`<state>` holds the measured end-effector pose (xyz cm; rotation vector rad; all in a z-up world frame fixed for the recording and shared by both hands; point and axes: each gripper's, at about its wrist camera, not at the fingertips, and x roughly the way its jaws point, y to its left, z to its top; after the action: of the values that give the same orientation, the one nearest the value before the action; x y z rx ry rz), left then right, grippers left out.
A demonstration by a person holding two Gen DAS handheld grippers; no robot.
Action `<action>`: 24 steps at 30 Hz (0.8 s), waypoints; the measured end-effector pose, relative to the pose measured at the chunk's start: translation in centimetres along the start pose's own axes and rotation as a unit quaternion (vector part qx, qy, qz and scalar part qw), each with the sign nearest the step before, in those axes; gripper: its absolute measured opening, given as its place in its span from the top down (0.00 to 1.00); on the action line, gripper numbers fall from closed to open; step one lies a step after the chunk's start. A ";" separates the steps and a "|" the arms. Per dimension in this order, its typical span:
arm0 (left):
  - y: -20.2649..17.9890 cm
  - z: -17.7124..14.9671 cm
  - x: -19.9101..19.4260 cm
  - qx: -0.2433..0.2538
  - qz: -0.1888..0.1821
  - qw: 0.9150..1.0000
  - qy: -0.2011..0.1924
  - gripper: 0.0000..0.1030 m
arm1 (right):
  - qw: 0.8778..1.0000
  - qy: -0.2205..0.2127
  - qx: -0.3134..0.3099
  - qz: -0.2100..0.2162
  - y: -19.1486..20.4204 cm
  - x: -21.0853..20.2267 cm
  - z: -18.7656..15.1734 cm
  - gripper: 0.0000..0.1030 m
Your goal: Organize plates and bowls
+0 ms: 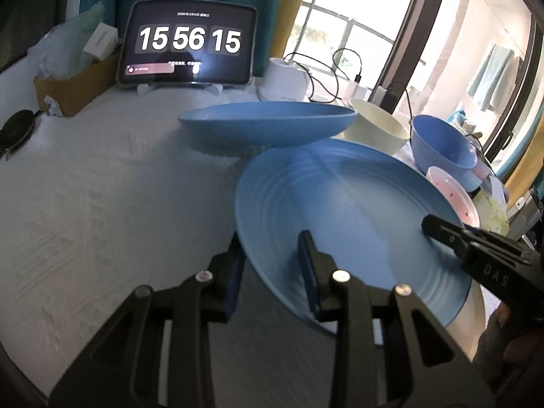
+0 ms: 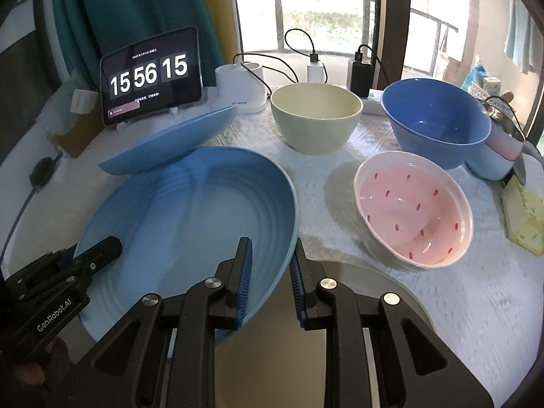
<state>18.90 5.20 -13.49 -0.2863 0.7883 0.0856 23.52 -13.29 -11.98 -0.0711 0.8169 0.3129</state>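
Both tongs clamped on one large blue plate (image 2: 190, 210), lifted clear of the white-covered desk (image 1: 102, 187) and tilted, near rim low. Left tongs (image 1: 272, 272) nipping the plate's left rim, one pad under and one on top; right tongs (image 2: 270, 278) pinching the right rim the same way, both narrowly parted around the thin edge.

Best handled level and slow: equal height on both sides, grips kept well onto the rim, no twisting of one hand against the other, probably bound for the second blue plate (image 2: 170, 142) tilted just behind, its near edge seemingly touching the held one. Worth settling that resting plate flat first, or lowering gently to avoid a slide.

Right wrist view alone showing the whole right half of the desk: cream bowl (image 2: 316, 122) toward the far edge, blue bowl (image 2: 438, 125) at the far right, pink dotted bowl (image 2: 413, 209) nearer the front, well apart from the plate. Left wrist view alone showing the bare left stretch of desk, a cardboard box (image 1: 68, 91) at the far left corner, and the clock tablet (image 1: 187, 42) head-on.
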 end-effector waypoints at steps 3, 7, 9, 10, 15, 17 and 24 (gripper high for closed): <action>-0.3 -0.3 -0.5 0.003 -0.001 1.000 -0.003 0.69 | 1.000 -0.004 0.002 -0.001 -0.1 -0.6 -0.4 0.77; -0.8 -0.5 -1.0 0.008 -0.003 1.000 -0.006 0.69 | 1.000 -0.010 0.006 -0.003 -0.4 -1.4 -0.9 0.77; -1.0 -0.7 -1.3 0.011 -0.005 1.000 -0.007 0.69 | 1.000 -0.012 0.008 -0.004 -0.4 -1.8 -1.2 0.77; -1.1 -0.8 -1.4 0.012 -0.005 1.000 -0.007 0.69 | 1.000 -0.014 0.010 -0.005 -0.5 -2.0 -1.3 0.77; -1.7 -1.2 -2.1 0.018 -0.008 1.000 -0.010 0.69 | 1.000 -0.018 0.016 -0.007 -0.8 -2.8 -2.0 0.77; -1.9 -1.3 -2.4 0.021 -0.010 1.000 -0.012 0.69 | 1.000 -0.020 0.018 -0.007 -1.0 -3.2 -2.3 0.77; -2.6 -1.7 -3.4 0.028 -0.011 0.999 -0.020 0.69 | 0.999 -0.031 0.024 -0.006 -1.5 -4.4 -3.0 0.77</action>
<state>15.83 2.28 -11.61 -0.2404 0.7471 0.0485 19.00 -16.35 -10.93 -0.0217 0.7617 0.2826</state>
